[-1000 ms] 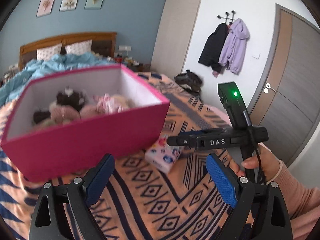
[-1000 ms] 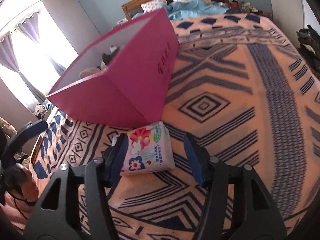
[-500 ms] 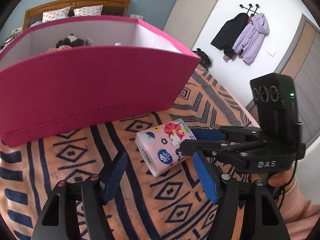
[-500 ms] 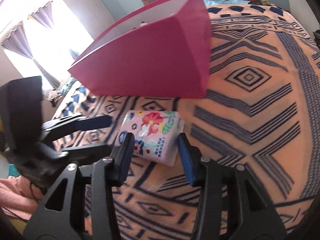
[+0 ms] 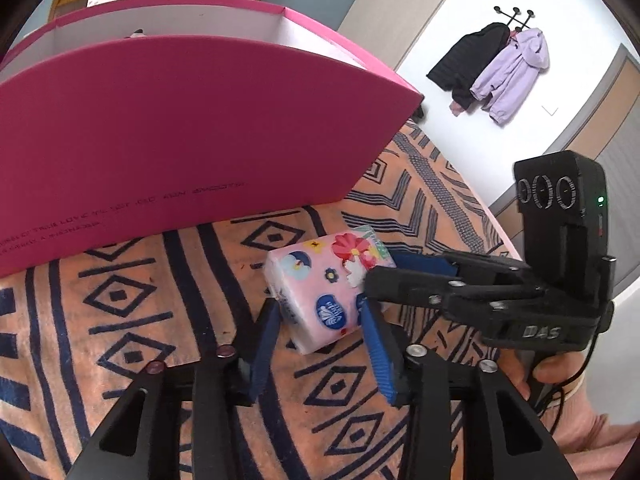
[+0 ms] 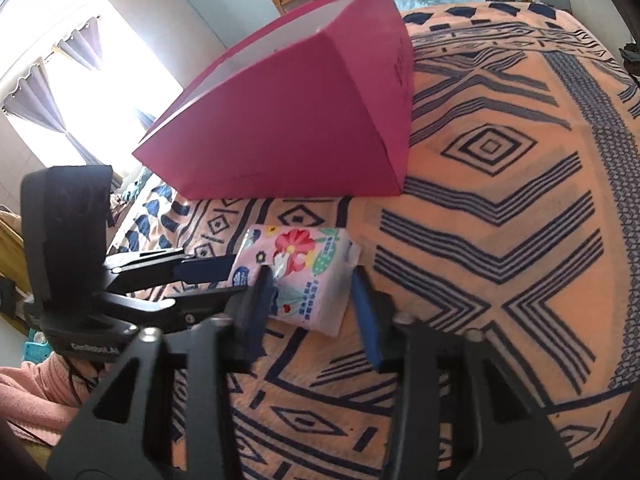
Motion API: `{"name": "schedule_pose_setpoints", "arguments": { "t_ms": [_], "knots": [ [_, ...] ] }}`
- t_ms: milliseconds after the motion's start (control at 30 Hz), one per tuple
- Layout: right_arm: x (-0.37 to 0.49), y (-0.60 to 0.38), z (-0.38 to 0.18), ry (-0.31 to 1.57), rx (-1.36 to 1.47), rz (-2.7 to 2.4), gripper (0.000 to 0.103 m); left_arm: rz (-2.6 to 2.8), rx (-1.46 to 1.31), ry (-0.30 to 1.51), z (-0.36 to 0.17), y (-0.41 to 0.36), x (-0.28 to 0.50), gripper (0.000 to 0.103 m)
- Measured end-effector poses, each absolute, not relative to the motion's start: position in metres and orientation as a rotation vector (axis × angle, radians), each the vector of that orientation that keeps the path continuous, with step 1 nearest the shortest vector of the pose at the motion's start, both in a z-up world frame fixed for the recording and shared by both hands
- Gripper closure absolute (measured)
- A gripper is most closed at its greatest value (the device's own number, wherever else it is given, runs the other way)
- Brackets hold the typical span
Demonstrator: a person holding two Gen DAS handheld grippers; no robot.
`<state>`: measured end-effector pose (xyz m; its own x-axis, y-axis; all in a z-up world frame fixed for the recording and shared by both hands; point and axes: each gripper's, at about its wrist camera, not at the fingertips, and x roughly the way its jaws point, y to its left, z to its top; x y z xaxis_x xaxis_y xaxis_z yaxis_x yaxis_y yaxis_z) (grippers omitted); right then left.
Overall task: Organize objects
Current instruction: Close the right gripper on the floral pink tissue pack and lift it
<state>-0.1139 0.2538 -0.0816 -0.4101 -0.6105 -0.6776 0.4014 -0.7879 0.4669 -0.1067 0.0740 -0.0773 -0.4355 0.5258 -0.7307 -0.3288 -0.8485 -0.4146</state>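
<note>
Left wrist view
- Change noted: we have brought the left gripper (image 5: 320,344) down from hovering over the pink box (image 5: 180,136) to the tissue pack (image 5: 324,292); a second ago it stood well above the bedspread (image 5: 120,320).
- Fingers: we record them parted, one blue pad at each side of the pack's near end, not yet pressing that we can tell.
- Right gripper (image 5: 384,276): it comes in from the right, fingers also on either side of the pack.
- Writing: "DAS" on the right gripper's body; a line of small dark print low on the box front, of which we read only "TRUE LOVE".

Right wrist view
- Change noted: the right gripper (image 6: 312,300) has closed in on the tissue pack (image 6: 304,276), and its gap has narrowed.
- Fingers: still apart; the left pad looks to touch the pack, and we cannot tell of the right.
- Pack's place: lying on the bedspread (image 6: 500,240) just in front of the pink box (image 6: 304,120).
- Writing: Chinese characters on the wrapper, too small to read.
- Meaning for task: we judge the pick-up imminent, the box its likely destination.
</note>
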Motion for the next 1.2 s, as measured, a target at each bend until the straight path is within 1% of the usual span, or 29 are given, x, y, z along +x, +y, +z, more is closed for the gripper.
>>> {"name": "schedule_pose_setpoints", "arguments": {
  "t_ms": [533, 1200],
  "knots": [
    [-0.098, 0.251, -0.072, -0.277, 1.153, -2.248, 0.065, 2.278, -1.257, -0.266, -0.070, 0.081, -0.096, 0.062],
    [-0.080, 0.250, -0.057, -0.283, 1.096, -2.258, 0.065, 2.309, -1.201, -0.239, -0.054, 0.081, -0.080, 0.062]
  ]
}}
